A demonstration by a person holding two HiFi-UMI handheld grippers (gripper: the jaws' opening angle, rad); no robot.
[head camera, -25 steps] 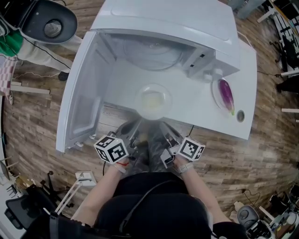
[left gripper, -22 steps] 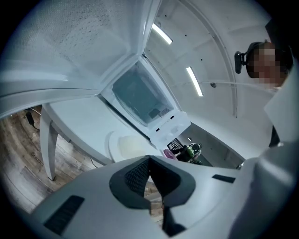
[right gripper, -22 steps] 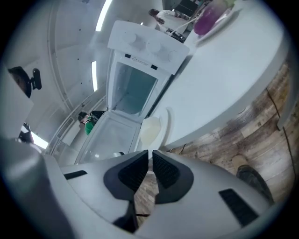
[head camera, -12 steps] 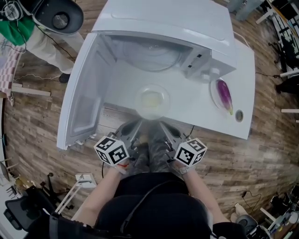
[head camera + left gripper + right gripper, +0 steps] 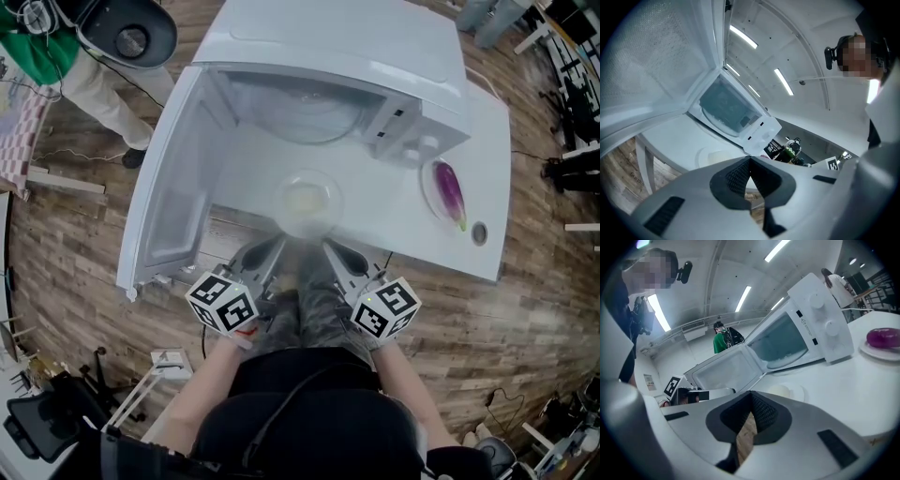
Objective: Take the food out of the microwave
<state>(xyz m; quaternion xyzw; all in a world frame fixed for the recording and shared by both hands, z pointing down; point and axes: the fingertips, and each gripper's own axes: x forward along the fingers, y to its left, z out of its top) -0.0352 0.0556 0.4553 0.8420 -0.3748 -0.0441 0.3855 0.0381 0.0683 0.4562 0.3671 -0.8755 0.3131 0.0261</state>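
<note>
1. At the far left a person in a green top (image 5: 33, 52) stands on the wooden floor (image 5: 75, 272), well apart from the desk (image 5: 394, 220).
2. The white microwave (image 5: 328, 37) stands on the white desk. Its door (image 5: 169, 187) is swung fully open toward the left, and the cavity shows only the round glass turntable (image 5: 300, 112).
3. The left tongs (image 5: 265, 251) are held just before the near edge of the desk, pointing toward the microwave. In the left gripper view the left tongs (image 5: 750, 161) are clenched, pad against pad, and they hold nothing.
4. The dish of food (image 5: 305, 202), shallow and clear with something pale in it, is already outside the microwave. It rests on the desk in front of the open cavity, near the front edge and just beyond the tips of both tongs. No tongs touch it. It also shows in the left gripper view (image 5: 715, 156) and in the right gripper view (image 5: 785, 391).
5. The right tongs (image 5: 339, 255) are beside the left ones, on the other side of the dish. Their jaws have just been closing, and in the right gripper view the right tongs (image 5: 751, 395) are clenched with nothing between them.
6. The control panel (image 5: 412, 131) with two round knobs is at the right of the cavity.
7. Further right a purple aubergine (image 5: 453, 190) lies on a small plate (image 5: 429, 187) on the desk, well apart from the dish.
</note>
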